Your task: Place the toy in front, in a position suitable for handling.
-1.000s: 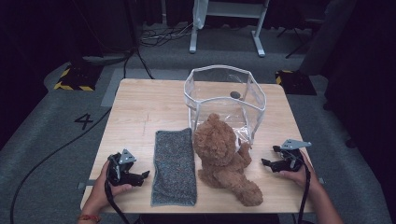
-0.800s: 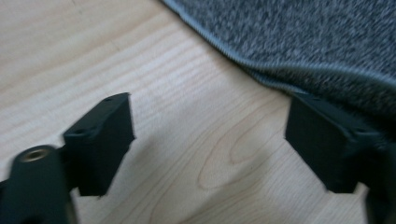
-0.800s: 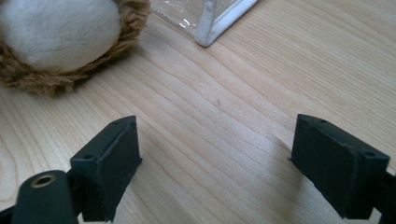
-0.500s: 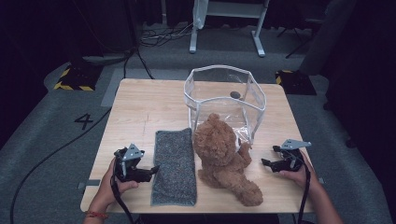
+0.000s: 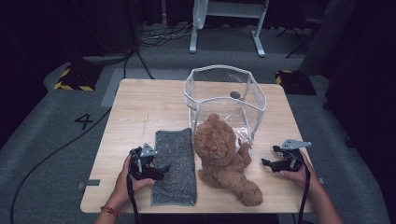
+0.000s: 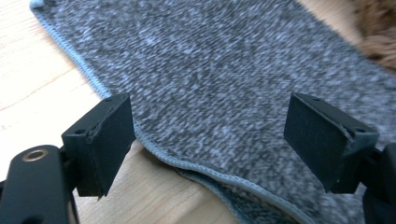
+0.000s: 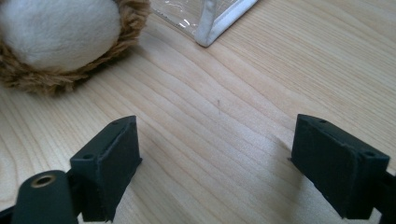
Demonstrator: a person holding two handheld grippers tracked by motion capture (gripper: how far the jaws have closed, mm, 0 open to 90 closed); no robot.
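1. On the near left part of the counter (image 5: pixel 140 107): grey cloth (image 5: pixel 175 168), lying flat and lengthwise, its near end close to the front edge, not yet picked up or folded.
2. At the cloth's left hem: left tool (image 5: pixel 159 171), jaws spread wide, nothing between them yet. Seen in the left gripper view as one jaw over bare wood and the other over the grey weave, the stitched hem (image 6: pixel 187 163) lifting in a small ripple between them, with a second layer of cloth just visible beneath.
3. Judged from that: reach finished, grasp of the cloth edge not yet made; closing, lifting and whatever follows all left to do.
4. Just beside the cloth on the right, touching or nearly so: brown teddy bear (image 5: pixel 224 158), slumped on its back with head toward the far side and one leg stretched to the near right. Untouched by either tool.
5. Behind the bear's head: clear plastic bin (image 5: pixel 224 93) with white edging, upright and open at the top, holding one small dark thing (image 5: pixel 235 94), too small to identify. Neither cloth nor bear inside it.
6. Well to the right of the bear, over bare wood: right tool (image 5: pixel 271 163), jaws equally wide, gripping nothing. Bear's pale-soled paw (image 7: pixel 56 28) and a corner of the bin in the right gripper view, both apart from the jaws.
7. Overall: early stage, first grasp pending, nothing visibly rearranged.
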